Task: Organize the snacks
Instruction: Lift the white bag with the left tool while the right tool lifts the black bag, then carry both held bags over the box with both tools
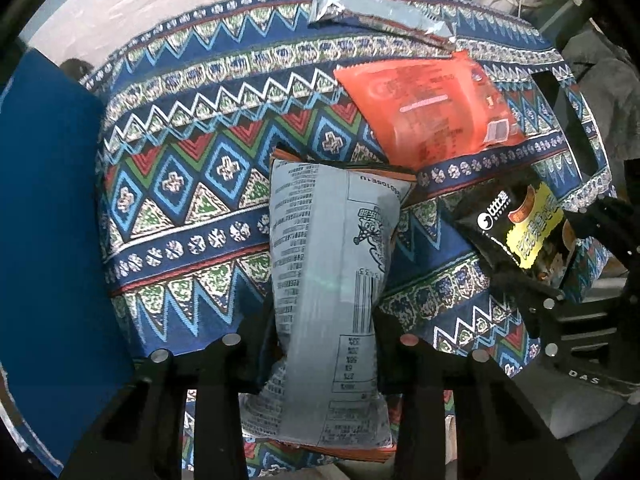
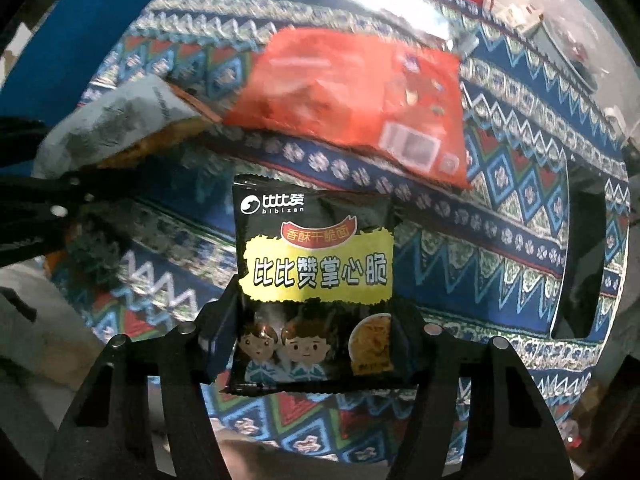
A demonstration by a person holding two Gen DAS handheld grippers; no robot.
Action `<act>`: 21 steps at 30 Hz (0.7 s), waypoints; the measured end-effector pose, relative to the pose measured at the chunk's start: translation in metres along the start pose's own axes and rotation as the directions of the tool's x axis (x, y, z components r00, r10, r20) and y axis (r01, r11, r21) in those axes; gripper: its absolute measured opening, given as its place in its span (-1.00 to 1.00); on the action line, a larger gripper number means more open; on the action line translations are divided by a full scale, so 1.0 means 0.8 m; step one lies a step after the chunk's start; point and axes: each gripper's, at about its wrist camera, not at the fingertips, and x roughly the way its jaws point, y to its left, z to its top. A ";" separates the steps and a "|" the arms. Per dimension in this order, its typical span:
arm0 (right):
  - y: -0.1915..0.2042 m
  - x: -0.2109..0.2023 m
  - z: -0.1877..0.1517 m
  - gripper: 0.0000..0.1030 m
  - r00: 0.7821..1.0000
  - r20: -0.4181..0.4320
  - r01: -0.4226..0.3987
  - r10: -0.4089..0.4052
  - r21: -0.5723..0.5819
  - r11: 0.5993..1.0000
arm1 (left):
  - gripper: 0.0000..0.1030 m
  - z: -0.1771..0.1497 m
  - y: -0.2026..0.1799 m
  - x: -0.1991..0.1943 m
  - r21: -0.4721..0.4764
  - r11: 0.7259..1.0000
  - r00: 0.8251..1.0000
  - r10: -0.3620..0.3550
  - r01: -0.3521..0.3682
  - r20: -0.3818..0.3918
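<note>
My left gripper (image 1: 320,336) is shut on a grey snack bag (image 1: 328,272), back side up with printed text and a barcode, held over the patterned cloth basket (image 1: 192,168). My right gripper (image 2: 320,332) is shut on a black and yellow snack packet (image 2: 316,288), held upright; it also shows at the right of the left wrist view (image 1: 516,224). An orange snack bag (image 1: 428,108) lies inside the basket; it also shows in the right wrist view (image 2: 352,100). A silver wrapper (image 1: 380,16) lies at the basket's far edge.
A blue panel (image 1: 52,208) stands at the left of the basket. The basket's handle cut-out (image 2: 580,264) shows at the right. The grey bag and left gripper show at the left of the right wrist view (image 2: 108,120). Clutter lies beyond the far edge.
</note>
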 end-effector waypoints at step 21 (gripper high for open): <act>0.009 -0.131 0.046 0.22 0.958 0.285 0.000 -0.018 0.063 0.998 | -0.28 -0.010 0.037 -0.102 -0.057 0.997 0.974 0.054 -0.042 0.220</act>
